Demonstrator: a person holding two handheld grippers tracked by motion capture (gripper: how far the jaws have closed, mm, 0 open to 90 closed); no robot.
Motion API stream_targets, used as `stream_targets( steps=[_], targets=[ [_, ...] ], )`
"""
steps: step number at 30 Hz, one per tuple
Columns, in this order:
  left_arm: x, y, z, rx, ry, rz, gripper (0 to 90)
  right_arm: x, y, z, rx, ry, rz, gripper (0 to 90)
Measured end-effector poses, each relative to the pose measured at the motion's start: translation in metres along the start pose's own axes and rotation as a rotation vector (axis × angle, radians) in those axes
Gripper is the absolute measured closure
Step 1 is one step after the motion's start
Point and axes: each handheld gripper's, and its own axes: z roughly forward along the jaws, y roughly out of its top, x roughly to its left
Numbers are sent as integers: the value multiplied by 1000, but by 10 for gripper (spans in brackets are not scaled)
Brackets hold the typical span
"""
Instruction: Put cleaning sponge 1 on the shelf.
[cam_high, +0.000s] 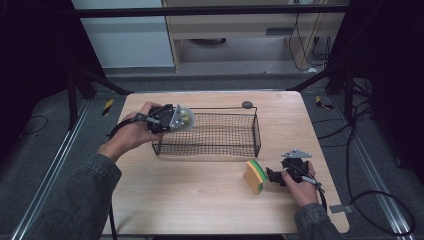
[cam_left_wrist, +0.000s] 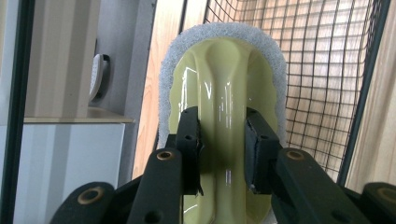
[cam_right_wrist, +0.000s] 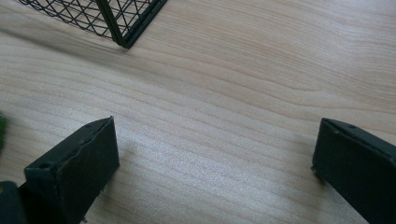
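Observation:
A pale yellow-green scrubber (cam_high: 185, 117) with a white fibre pad around its rim (cam_left_wrist: 219, 60) is held over the left end of a black wire basket (cam_high: 205, 151). My left gripper (cam_high: 172, 119) is shut on the scrubber's raised handle, one pad on each side (cam_left_wrist: 223, 123). Basket mesh (cam_left_wrist: 327, 70) lies just behind it. A yellow sponge with a green scouring face (cam_high: 255, 176) stands on edge on the table at the front right. My right gripper (cam_high: 273, 176) is just right of the sponge, jaws open over bare wood (cam_right_wrist: 217, 140).
The basket's near corner (cam_right_wrist: 116, 18) lies ahead of the right gripper. A small dark round knob (cam_high: 247, 104) sits at the basket's far right corner. The wooden table (cam_high: 200, 200) has free room in front of the basket. Cables (cam_high: 380, 200) trail on the floor at right.

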Motion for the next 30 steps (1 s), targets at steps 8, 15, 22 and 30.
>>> stream_targets(
  steps=[8,15,22,30],
  targets=[
    [-6,-4,10,4,-30,-5,707,0,0,0,0,-1,0,6],
    [-9,-6,15,10,-44,-7,707,0,0,0,0,-1,0,7],
    [-10,-6,17,15,-56,-13,707,0,0,0,0,-1,0,7],
    [-13,-9,23,11,-69,-20,707,0,0,0,0,-2,0,7]
  ],
)
